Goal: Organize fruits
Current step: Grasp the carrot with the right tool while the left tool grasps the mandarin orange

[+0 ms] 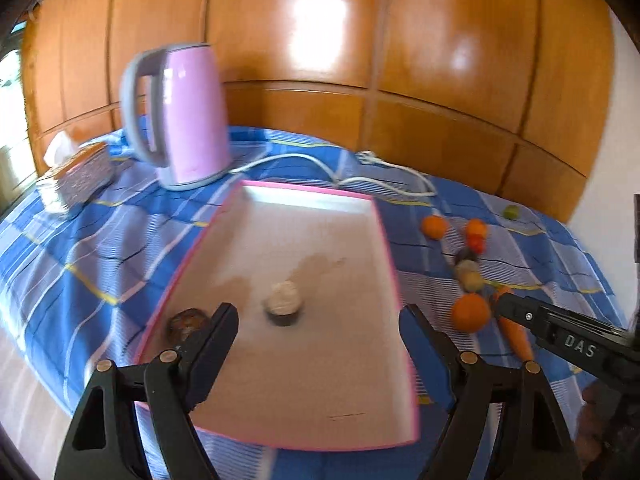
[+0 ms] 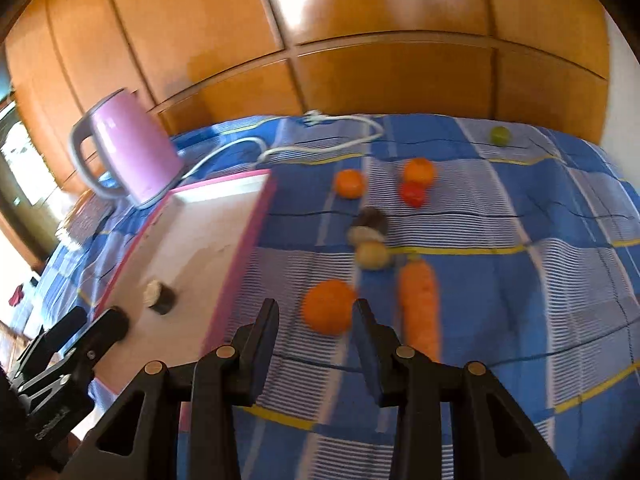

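A pink-rimmed white tray point(image 1: 280, 380) point(image 2: 200, 240) lies on the blue checked cloth. In it lie a pale round piece with a dark base point(image 1: 283, 305) point(image 2: 159, 297) and a brown fruit point(image 1: 186, 322). My left gripper point(image 1: 318, 322) is open and empty over the tray's near part. My right gripper point(image 2: 316, 316) is open, its jaws on either side of an orange point(image 2: 328, 311) point(image 1: 471, 312) without holding it. A carrot point(image 2: 419, 306) point(image 1: 516, 334) lies just right of it. Farther off lie two oranges point(image 2: 349, 184), a red fruit point(image 2: 413, 193), a green one point(image 2: 500, 135) and small brownish pieces point(image 2: 370, 240).
A pink kettle point(image 1: 180, 116) point(image 2: 128, 152) stands behind the tray, its white cord point(image 1: 340, 172) trailing right. A tissue box point(image 1: 78, 176) sits at far left. Wooden cabinet doors point(image 1: 360, 40) close the back. The cloth edge drops off at left.
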Motion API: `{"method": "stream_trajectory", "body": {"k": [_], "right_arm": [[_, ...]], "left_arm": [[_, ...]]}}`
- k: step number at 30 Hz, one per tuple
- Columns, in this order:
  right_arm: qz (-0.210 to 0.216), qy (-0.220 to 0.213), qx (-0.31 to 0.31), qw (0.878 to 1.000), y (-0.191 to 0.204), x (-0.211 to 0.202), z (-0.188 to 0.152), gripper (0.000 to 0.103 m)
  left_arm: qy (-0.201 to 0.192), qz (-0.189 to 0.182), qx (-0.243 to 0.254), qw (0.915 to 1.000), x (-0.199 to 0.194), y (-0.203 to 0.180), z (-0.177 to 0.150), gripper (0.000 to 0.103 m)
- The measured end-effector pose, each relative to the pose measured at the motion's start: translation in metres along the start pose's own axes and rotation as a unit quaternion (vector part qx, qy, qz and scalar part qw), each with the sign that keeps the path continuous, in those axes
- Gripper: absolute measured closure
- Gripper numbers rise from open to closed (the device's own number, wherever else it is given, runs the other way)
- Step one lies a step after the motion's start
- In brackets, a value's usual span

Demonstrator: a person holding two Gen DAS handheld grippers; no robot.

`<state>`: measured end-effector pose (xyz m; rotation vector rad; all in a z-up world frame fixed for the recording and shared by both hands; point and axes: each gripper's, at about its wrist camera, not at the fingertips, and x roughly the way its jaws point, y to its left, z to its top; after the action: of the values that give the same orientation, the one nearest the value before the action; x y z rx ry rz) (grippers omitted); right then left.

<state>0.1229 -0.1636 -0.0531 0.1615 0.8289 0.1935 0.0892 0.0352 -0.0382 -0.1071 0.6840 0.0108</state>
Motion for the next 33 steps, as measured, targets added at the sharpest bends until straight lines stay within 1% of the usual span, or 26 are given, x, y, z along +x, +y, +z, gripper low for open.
{"method": "stream_trajectory", "body": {"k": [2,7,9,15,19,24,30,31,32,33], "right_arm": [[-0.01,-0.002,0.008,1.0,-0.012,-0.002,0.001,0.065],[-0.031,-0.004,0.022,0.999,-0.037,-0.007,0.003,0.065],[-0.038,-0.004,0.023,0.999,-0.044,-0.008,0.003,0.065],[-0.044,0.002,0.037,0.998,-0.061,-0.007,-0.002,0.065],[-0.041,0.005,0.038,0.998,-0.066,-0.004,-0.004,0.065],[-0.028,0.007,0.032,0.999,-0.064,0.005,-0.001,0.065],[-0.02,0.023,0.013,0.999,-0.056,0.03,0.003,0.065],[-0.024,0.024,0.008,0.999,-0.054,0.034,0.002,0.067],[-0.037,0.024,0.003,0.999,-0.053,0.038,0.001,0.075],[-0.044,0.021,0.004,0.999,-0.054,0.039,0.001,0.075]], "left_arm": [[0.003,-0.014,0.01,0.9998,0.003,-0.013,0.002,0.02],[0.019,-0.047,0.027,0.9984,0.012,-0.036,0.004,0.027],[0.025,-0.059,0.036,0.9973,0.016,-0.046,0.004,0.035],[0.045,-0.09,0.051,0.9936,0.029,-0.07,0.0,0.044],[0.052,-0.104,0.052,0.9918,0.038,-0.08,-0.001,0.045],[0.057,-0.112,0.059,0.9904,0.045,-0.086,-0.002,0.045],[0.064,-0.115,0.057,0.9896,0.051,-0.086,-0.005,0.045],[0.064,-0.116,0.058,0.9894,0.051,-0.087,-0.005,0.045],[0.064,-0.118,0.059,0.9892,0.052,-0.087,-0.005,0.045],[0.065,-0.12,0.059,0.9889,0.053,-0.088,-0.005,0.045]]}}
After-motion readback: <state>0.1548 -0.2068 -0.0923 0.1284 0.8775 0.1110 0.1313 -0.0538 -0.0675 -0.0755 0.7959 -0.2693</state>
